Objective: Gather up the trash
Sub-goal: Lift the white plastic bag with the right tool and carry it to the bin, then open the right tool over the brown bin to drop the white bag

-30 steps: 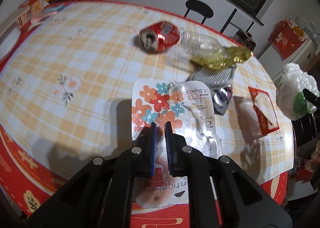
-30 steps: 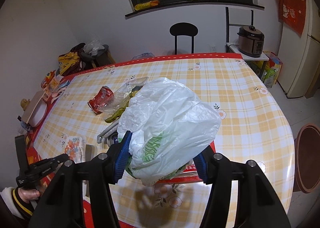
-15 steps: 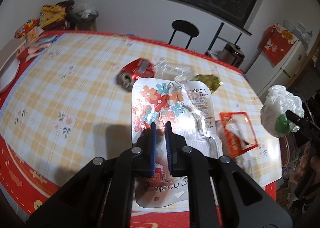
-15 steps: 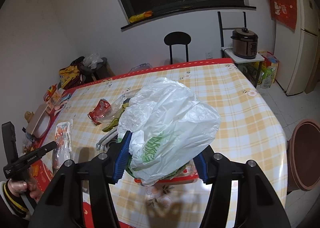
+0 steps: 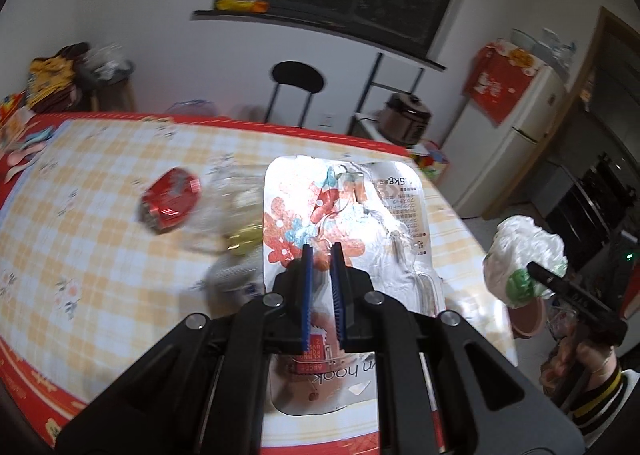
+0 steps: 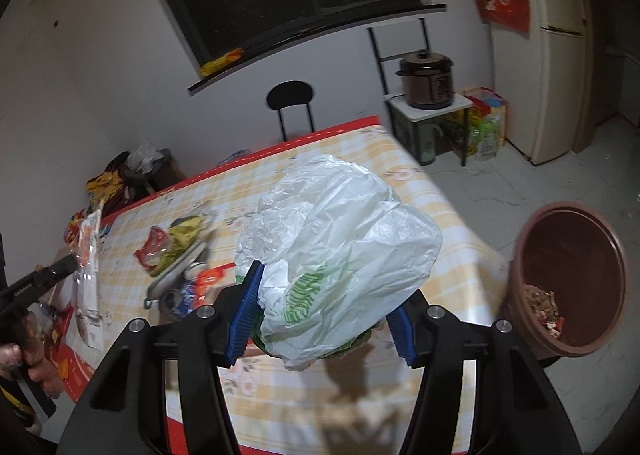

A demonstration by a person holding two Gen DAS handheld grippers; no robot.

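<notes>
Trash collecting is partly done: the left gripper (image 5: 320,251) is pinching a flat floral-printed plastic hook package (image 5: 344,211) above the yellow checked tabletop (image 5: 100,215), and the right gripper (image 6: 324,311) is clasping a crumpled white plastic bag (image 6: 340,247) near the round brown bin (image 6: 572,279) at right. A crushed red can (image 5: 170,201), a clear bottle and wrappers are lying farther left, waiting.

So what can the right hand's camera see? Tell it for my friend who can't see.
The right gripper squeezes a crumpled white plastic bag above a checked table. A brown bin waits on the floor to the right.
</notes>
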